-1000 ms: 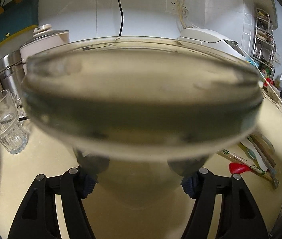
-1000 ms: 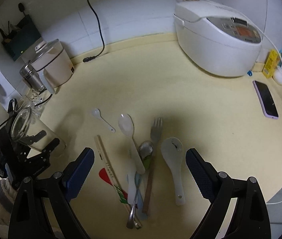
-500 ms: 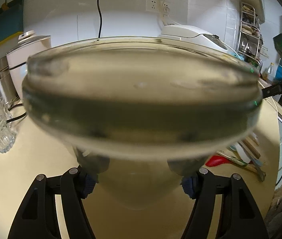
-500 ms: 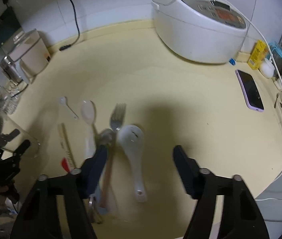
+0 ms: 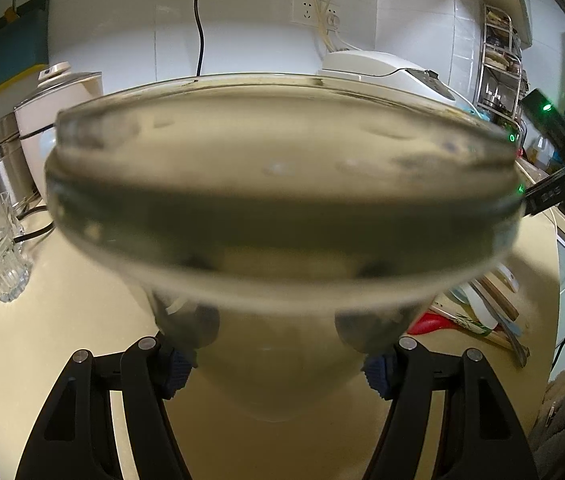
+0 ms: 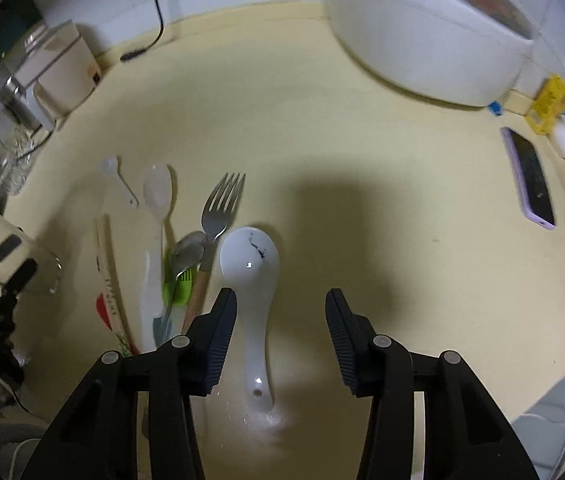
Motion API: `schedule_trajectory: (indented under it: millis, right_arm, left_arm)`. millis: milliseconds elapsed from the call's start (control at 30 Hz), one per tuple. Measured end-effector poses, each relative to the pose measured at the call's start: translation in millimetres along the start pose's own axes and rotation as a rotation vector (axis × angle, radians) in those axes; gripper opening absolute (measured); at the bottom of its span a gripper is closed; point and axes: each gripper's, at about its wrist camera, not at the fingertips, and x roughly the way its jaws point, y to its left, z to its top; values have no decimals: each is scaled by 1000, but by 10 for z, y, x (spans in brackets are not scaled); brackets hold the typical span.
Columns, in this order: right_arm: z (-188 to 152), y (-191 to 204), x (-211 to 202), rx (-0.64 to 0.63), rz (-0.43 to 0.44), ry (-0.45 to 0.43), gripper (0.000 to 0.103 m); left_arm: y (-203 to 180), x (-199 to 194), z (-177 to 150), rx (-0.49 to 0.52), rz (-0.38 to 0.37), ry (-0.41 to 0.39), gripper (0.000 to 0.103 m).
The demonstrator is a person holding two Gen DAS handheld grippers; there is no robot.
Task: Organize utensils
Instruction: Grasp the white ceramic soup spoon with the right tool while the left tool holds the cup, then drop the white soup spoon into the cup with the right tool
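Spoon-picking is the step you are on: your right gripper (image 6: 281,312) points steeply down over the white spoon (image 6: 251,268), whose handle runs between the jaws toward the camera. Those jaws are closing, but the pads do not yet touch the handle; it lies nearer the left pad, with a clear gap on the right. The spoon lies flat on the surface (image 6: 382,184), bowl up, just right of the fork (image 6: 218,216). Further left lies the rest of the heap: a metal spoon (image 6: 188,250) over something green, a clear spoon (image 6: 158,200), a small scoop (image 6: 116,174) and a chopstick sleeve (image 6: 110,276).

Your left gripper (image 5: 278,360) pinches a glass jar (image 5: 282,184) low on its body, the wide mouth tilted away from the camera and filling the view. It looks empty, so I judge the sorting has barely begun.

Next, I think you should centre the handle between the pads before they meet, since a glazed handle lying flat can skid sideways or tip. Keep clear of the fork beside it. Once it is gripped, lift it straight, then bring it to the jar mouth, handle or bowl first as you prefer
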Motion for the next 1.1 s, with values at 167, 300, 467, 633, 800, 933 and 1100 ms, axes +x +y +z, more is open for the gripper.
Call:
schedule_trajectory:
  millis: [167,300,467,633,800,933,1100]
  right_arm:
    - [57,143,284,-57,-10,52,47]
    - [71,219,429,-98,-48,65,47]
    - [39,305,454,-157,-56,0,42]
    - [-14,274,328,-85,-34,-57,42]
    - [-56,304,-154,-14,4,-206,42]
    - [48,480,-626,-26,11,-350,42]
    - [308,747,-1174,-72,98,-493,42]
  left_arm:
    - [-3,-4,-6,0,0,2,72]
    - [-1,-5,-5,0,0,2,72]
    - [2,-7,-7,-2,1,0,72]
    - [3,-7,-7,-2,1,0,72]
    - [5,-7,-7,-2,1,0,72]
    - [3,-7,-7,-2,0,0,72]
    - [2,-7,-7,-2,0,1,72]
